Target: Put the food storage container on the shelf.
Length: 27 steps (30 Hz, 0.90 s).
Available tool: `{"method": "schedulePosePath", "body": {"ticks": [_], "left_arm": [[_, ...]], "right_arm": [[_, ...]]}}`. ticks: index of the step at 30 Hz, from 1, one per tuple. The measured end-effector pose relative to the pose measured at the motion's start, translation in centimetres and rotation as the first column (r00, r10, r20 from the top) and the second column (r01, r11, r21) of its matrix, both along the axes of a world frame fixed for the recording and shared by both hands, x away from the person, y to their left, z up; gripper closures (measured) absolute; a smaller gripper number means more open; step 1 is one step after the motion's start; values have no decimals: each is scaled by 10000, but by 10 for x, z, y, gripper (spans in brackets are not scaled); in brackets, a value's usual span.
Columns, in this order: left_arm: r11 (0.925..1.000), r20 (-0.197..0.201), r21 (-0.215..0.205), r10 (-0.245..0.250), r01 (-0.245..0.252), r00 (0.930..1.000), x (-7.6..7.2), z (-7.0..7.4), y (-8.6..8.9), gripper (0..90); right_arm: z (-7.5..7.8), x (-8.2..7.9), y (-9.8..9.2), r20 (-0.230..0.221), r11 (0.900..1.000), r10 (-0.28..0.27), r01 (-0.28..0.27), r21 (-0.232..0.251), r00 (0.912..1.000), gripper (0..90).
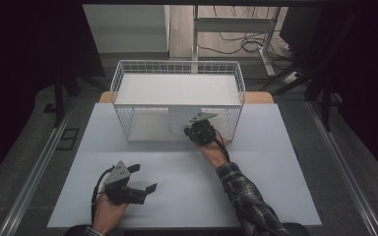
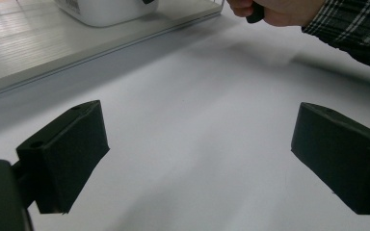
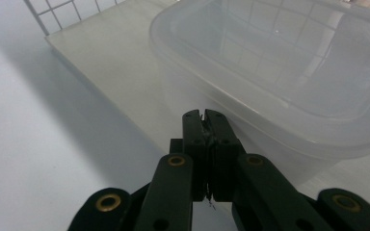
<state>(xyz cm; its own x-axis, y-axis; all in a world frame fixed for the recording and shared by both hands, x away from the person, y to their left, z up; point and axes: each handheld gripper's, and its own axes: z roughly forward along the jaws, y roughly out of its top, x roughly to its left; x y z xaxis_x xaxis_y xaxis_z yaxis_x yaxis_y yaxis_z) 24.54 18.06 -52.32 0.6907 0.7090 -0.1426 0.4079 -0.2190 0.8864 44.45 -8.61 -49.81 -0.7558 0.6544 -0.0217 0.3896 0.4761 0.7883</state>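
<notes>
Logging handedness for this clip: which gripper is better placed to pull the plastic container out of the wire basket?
Right. The right gripper sits shut at the wire basket, close to the plastic container. The left gripper is open over the bare table, far from it.

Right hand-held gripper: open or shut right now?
Shut. In its own view the right hand-held gripper has its jaws pressed together with nothing between them, just short of the clear plastic container.

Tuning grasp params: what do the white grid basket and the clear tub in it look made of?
White wire basket: looks like thin metal rod with a white coating, in an open square mesh; the coating type is unclear. Clear lidded tub: likely translucent plastic with a glossy finish; the mesh shows through it and its rim catches highlights.
</notes>
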Motion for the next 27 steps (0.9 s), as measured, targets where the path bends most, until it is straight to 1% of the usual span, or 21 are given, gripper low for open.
{"method": "schedulePosePath", "body": {"ticks": [4,10,13,20,25,27], "left_arm": [[9999,32,-107,7,-7,10000,0,1,1,55],[9998,16,-186,-3,3,10000,0,1,1,56],[9999,-19,-166,-34,33,10000,0,0,0,56],[9999,-82,-148,-84,83,9999,0,0,0,57],[9997,-149,-193,-146,143,9998,0,0,0,57],[9997,-179,-195,-170,166,9997,0,-1,-1,57]], "right_arm": [[3,-6,2,-21,9999,161,-161,13,9999,824],[4,-13,5,41,9990,397,-396,-208,9992,742],[5,-18,5,-53,9987,505,-506,-111,9987,685],[8,-27,3,-15,9975,689,-689,-128,9976,549],[10,-32,-1,-166,9969,780,-779,62,9968,451],[10,-34,-3,-302,9959,887,-881,187,9956,402]]}}
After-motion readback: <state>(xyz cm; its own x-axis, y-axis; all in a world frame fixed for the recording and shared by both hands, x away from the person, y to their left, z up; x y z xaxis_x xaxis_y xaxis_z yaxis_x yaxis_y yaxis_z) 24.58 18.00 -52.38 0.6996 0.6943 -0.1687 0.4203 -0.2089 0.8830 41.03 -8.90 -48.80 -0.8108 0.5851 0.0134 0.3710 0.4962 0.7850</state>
